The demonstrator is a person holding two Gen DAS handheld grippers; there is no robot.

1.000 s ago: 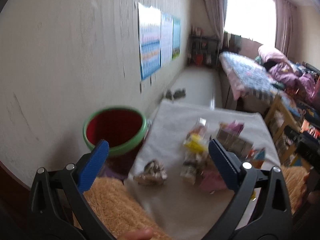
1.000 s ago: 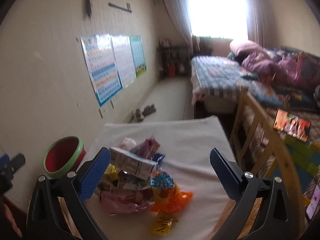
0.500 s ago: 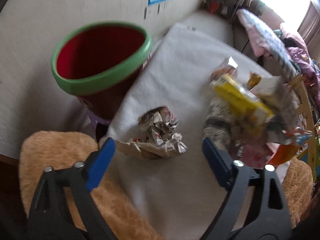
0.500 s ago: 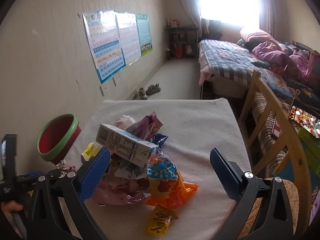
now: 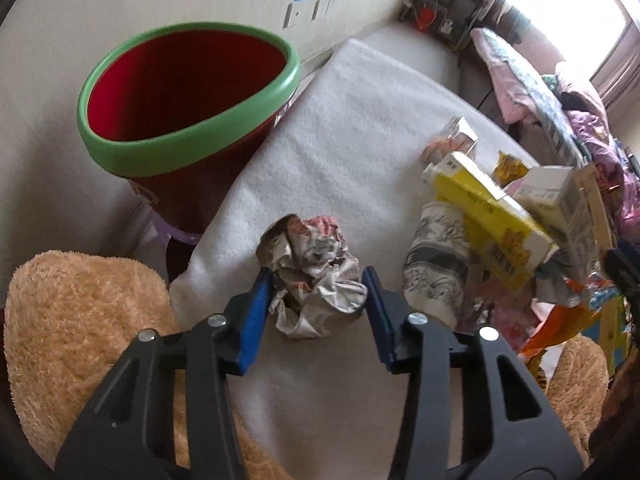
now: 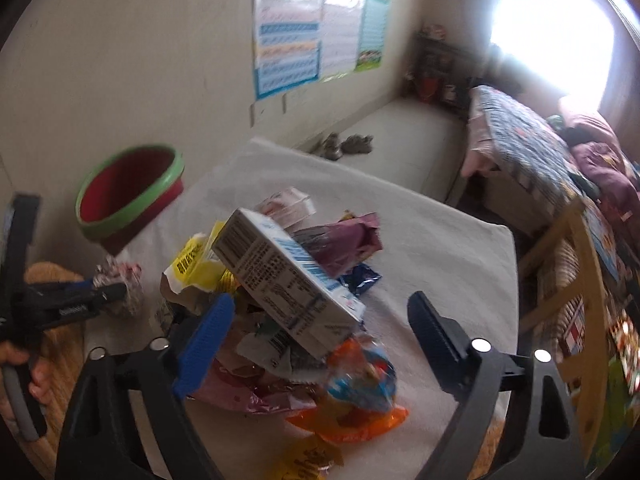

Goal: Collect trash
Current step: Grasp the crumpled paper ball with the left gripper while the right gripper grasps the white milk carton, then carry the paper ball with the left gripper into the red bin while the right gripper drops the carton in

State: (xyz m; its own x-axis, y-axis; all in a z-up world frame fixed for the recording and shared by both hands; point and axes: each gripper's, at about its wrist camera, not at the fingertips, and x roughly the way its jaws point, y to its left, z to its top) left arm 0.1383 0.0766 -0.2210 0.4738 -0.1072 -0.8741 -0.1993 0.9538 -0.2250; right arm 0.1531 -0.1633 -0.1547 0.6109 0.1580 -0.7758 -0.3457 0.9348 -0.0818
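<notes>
A crumpled paper ball (image 5: 314, 276) lies on the white-covered table (image 5: 352, 128) near its left edge. My left gripper (image 5: 318, 280) has its blue pads on both sides of the ball, closing on it. The ball also shows in the right wrist view (image 6: 122, 284), with the left gripper (image 6: 102, 294) on it. A red bin with a green rim (image 5: 188, 92) stands left of the table, also in the right wrist view (image 6: 128, 192). My right gripper (image 6: 320, 320) is open above a pile of wrappers with a white carton (image 6: 284, 276) on top.
The pile holds a yellow box (image 5: 492, 204), an orange snack bag (image 6: 352, 404) and a purple wrapper (image 6: 340, 240). A tan plush cushion (image 5: 76, 332) lies at the near left. A wooden chair (image 6: 576, 264) and a bed (image 6: 532, 140) stand to the right.
My left gripper has dropped toward the table and narrowed around the crumpled paper ball. My right gripper has moved in closer over the pile, still open.
</notes>
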